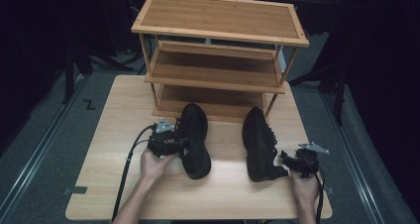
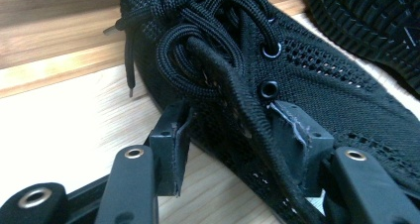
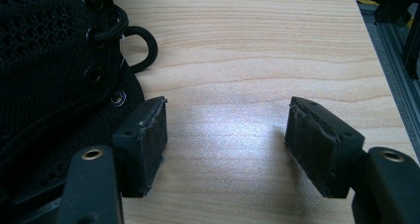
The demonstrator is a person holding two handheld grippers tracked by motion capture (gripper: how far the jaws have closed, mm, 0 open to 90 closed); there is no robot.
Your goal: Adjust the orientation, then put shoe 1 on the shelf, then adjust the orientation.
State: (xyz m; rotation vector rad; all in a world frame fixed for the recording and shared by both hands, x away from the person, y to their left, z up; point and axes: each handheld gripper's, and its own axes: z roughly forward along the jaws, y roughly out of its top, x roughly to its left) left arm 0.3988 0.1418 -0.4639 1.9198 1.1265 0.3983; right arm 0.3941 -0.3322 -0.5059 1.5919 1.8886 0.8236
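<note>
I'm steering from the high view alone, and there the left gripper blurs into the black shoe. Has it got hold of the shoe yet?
Observer: Not clearly. The left gripper straddles the laced ridge of the left shoe, and its jaws stand apart.
Operator: And the other one?
Observer: The right gripper is open, with bare table between its jaws.
Operator: How near is its shoe?
Observer: The right shoe lies just beside one pad, eyelets towards the camera. I cannot tell whether they touch.
</note>
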